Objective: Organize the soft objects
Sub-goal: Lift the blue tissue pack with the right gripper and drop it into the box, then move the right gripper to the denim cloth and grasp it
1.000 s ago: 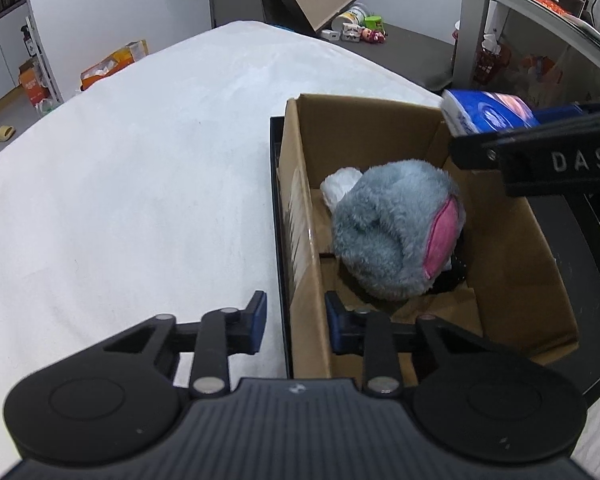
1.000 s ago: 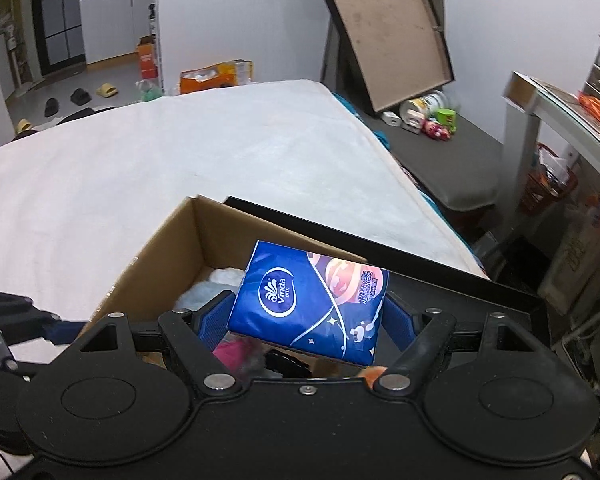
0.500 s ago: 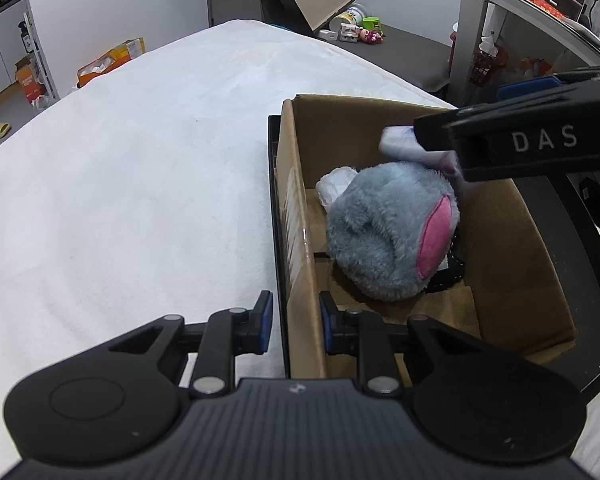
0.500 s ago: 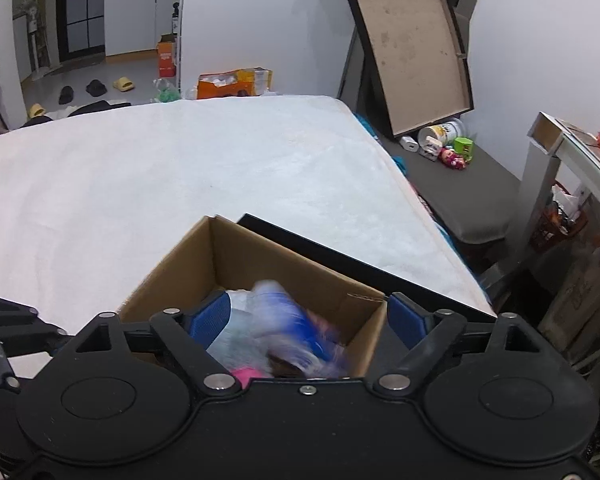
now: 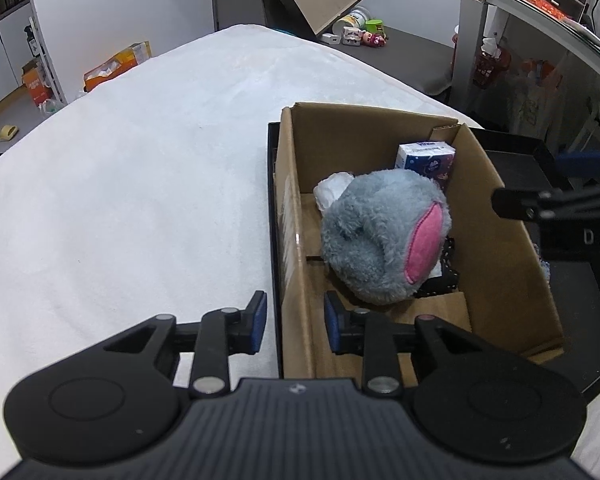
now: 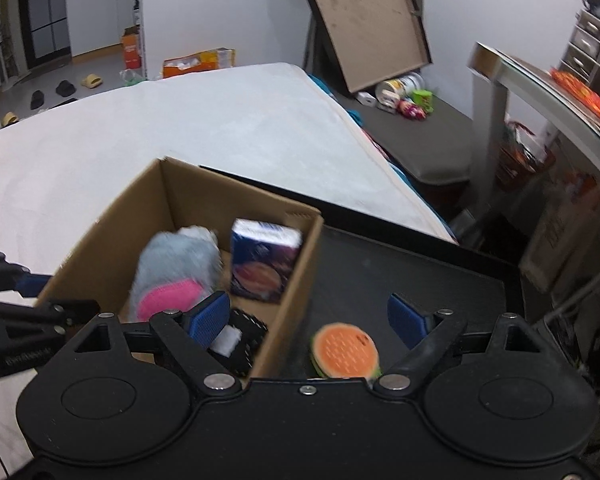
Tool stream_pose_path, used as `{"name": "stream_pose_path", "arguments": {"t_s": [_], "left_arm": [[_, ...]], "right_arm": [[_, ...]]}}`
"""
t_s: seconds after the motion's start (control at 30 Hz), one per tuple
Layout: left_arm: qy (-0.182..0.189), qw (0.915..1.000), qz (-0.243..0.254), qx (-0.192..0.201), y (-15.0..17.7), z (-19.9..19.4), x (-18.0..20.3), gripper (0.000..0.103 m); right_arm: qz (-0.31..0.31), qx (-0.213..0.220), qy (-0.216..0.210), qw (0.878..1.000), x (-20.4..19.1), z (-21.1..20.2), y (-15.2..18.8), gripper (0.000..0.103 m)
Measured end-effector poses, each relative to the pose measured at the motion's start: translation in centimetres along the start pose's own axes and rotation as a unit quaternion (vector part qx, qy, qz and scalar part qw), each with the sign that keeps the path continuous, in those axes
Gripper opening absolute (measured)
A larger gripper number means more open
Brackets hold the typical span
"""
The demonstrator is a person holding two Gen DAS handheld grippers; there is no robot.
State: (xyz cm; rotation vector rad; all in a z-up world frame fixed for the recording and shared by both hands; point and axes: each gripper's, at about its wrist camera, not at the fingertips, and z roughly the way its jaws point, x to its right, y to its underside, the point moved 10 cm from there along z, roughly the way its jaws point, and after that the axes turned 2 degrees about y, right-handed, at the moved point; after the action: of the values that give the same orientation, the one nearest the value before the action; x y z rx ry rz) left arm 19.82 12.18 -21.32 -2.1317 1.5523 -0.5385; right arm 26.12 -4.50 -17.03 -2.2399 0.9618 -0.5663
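A cardboard box [image 5: 296,264] [image 6: 112,216] stands on a black tray [image 6: 400,272] on the white bed. Inside lie a grey and pink plush toy [image 5: 380,236] [image 6: 176,268], a blue tissue pack [image 5: 426,158] [image 6: 264,260] standing in the far corner, a white soft item [image 5: 332,188] and a black dotted item [image 6: 244,336]. My left gripper [image 5: 294,322] straddles the box's near left wall, its fingers a little apart. My right gripper [image 6: 310,318] is open and empty above the box's right wall. An orange round plush [image 6: 344,350] lies on the tray below it.
The white bed [image 5: 120,200] spreads to the left of the box. A grey bench with small toys [image 6: 412,108], a tilted board [image 6: 364,20] and a metal desk [image 6: 540,88] stand past the bed's far edge.
My right gripper opened and let the blue tissue pack drop into the box, then drew back to the right. My left gripper's fingers narrowed, then parted a little around the box wall.
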Motion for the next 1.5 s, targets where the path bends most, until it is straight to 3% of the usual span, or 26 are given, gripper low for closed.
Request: {"name": "stream_pose_path", "arguments": {"t_s": [0.27, 0.5, 0.87, 1.33, 1.5], "left_arm": [[-0.006, 0.9999, 0.007, 0.006, -0.3, -0.8, 0.7, 0.048], [-0.011, 0.9996, 0.016, 0.019, -0.8, -1.4, 1.5, 0.068], [-0.019, 0.9994, 0.026, 0.015, -0.9, -0.9, 2.2, 0.070], [-0.033, 0.9986, 0.042, 0.001, -1.0, 0.2, 3.4, 0.073], [-0.038, 0.9978, 0.055, -0.005, -1.0, 0.6, 4.2, 0.077]], "right_arm": [[0.022, -0.010, 0.003, 1.000, 2.1, -0.2, 1.8, 0.086], [0.057, -0.025, -0.003, 0.998, 4.0, 0.3, 4.2, 0.086], [0.093, -0.052, -0.008, 0.994, 5.9, 2.1, 7.4, 0.086], [0.138, -0.073, -0.014, 0.988, 7.4, 5.4, 8.8, 0.084], [0.136, -0.089, -0.018, 0.987, 6.7, 6.5, 9.3, 0.075]]}}
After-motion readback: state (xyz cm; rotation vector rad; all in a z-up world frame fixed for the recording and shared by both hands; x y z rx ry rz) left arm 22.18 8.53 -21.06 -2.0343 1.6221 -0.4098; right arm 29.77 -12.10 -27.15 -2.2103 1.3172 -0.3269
